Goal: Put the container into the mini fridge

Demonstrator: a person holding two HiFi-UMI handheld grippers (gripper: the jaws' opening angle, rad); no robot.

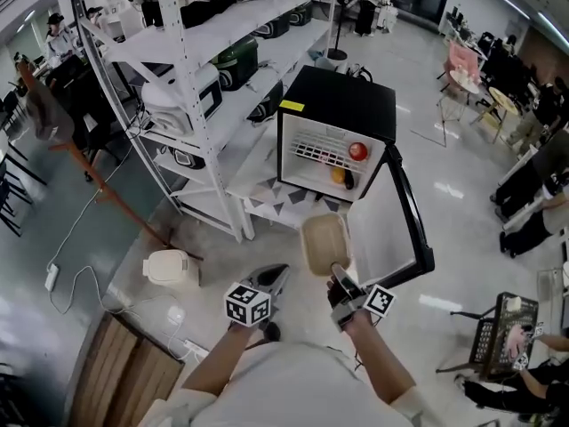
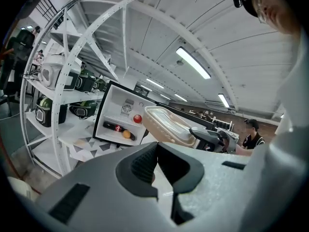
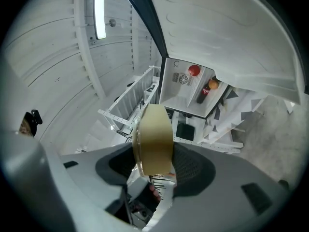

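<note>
The black mini fridge (image 1: 338,105) stands on a low white table, its door (image 1: 404,221) swung open to the right. Inside it are a red fruit (image 1: 357,151), an orange (image 1: 339,175) and a dark bottle (image 1: 349,180). My right gripper (image 1: 339,278) is shut on the near rim of a beige lidded container (image 1: 325,243), held up in front of the fridge opening. The right gripper view shows the container (image 3: 153,139) edge-on between the right gripper's (image 3: 154,161) pads. My left gripper (image 1: 277,276) hangs beside it on the left, shut and empty, with the left gripper's (image 2: 157,146) fingertips touching.
A white shelving rack (image 1: 204,87) with rice cookers stands left of the fridge. A white cooker (image 1: 166,267) and cables lie on the floor at the left. A wooden top (image 1: 116,372) is at bottom left. A wire basket (image 1: 502,332) and seated people are at the right.
</note>
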